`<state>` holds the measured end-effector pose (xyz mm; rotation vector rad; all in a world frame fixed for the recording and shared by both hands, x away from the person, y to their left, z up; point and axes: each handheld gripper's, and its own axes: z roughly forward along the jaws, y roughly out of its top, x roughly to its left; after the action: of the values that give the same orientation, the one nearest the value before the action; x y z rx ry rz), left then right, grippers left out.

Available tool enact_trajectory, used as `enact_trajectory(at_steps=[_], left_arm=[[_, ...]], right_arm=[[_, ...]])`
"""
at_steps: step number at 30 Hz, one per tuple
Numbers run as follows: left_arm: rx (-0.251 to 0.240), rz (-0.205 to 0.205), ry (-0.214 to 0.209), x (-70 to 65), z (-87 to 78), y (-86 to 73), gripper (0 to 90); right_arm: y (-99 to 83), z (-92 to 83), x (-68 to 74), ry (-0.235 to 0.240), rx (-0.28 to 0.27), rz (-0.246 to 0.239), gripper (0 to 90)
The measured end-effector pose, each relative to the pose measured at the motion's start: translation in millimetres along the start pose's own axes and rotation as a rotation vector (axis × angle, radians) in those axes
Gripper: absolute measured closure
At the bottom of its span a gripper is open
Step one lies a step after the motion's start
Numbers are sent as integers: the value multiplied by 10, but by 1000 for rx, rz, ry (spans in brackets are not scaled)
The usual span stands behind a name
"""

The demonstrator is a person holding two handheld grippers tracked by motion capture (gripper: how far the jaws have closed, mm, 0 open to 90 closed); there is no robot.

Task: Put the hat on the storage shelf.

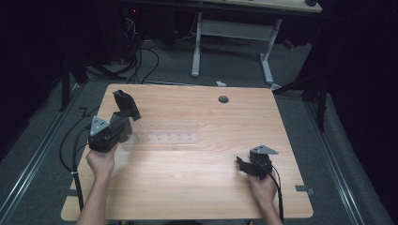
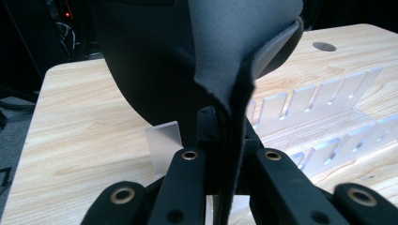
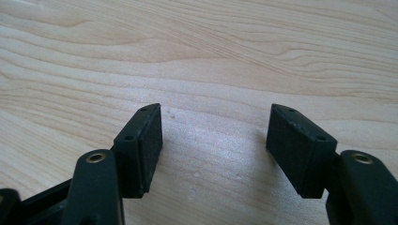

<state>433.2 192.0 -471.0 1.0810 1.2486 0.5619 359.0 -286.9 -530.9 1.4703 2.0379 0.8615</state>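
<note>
A dark grey piece of soft, felt-like sheet (image 1: pixel 126 104) sticks up from my left gripper (image 1: pixel 122 121), which is shut on its lower edge at the table's left side. In the left gripper view the sheet (image 2: pixel 220 51) folds and rises between the closed jaws of the left gripper (image 2: pixel 225 122). Just beyond lies a clear plastic slotted rack (image 1: pixel 164 138), its upright dividers (image 2: pixel 319 93) to the right of the sheet. My right gripper (image 1: pixel 241 164) rests low on the table's right front, open, with bare wood between the right gripper's (image 3: pixel 213 140) pads.
The wooden table (image 1: pixel 197 187) has a round cable hole (image 1: pixel 223 99) near its far edge. Behind it stands a white-legged desk (image 1: pixel 234 42), with cables (image 1: pixel 141 56) on the grey floor. A person's hands hold both grippers from the near edge.
</note>
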Motion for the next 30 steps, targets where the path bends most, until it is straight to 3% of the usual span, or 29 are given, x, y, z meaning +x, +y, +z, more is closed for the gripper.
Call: enact_trajectory(at_steps=[5, 8, 12, 16, 23, 30], left_arm=[[28, -13, 3, -7, -29, -23, 850], [53, -41, 18, 14, -56, -26, 848], [85, -38, 37, 24, -85, -34, 842], [89, -65, 51, 69, -118, -51, 794], [106, -88, 91, 127, -198, -92, 513], [105, -98, 93, 102, -409, -167, 412]], right_arm=[[0, -1, 1, 1, 1, 0, 366], [0, 0, 1, 1, 1, 0, 364], [0, -1, 1, 4, 2, -4, 357], [0, 0, 2, 5, 3, -3, 355], [0, 0, 2, 5, 2, -5, 355], [0, 0, 3, 5, 3, -3, 355]])
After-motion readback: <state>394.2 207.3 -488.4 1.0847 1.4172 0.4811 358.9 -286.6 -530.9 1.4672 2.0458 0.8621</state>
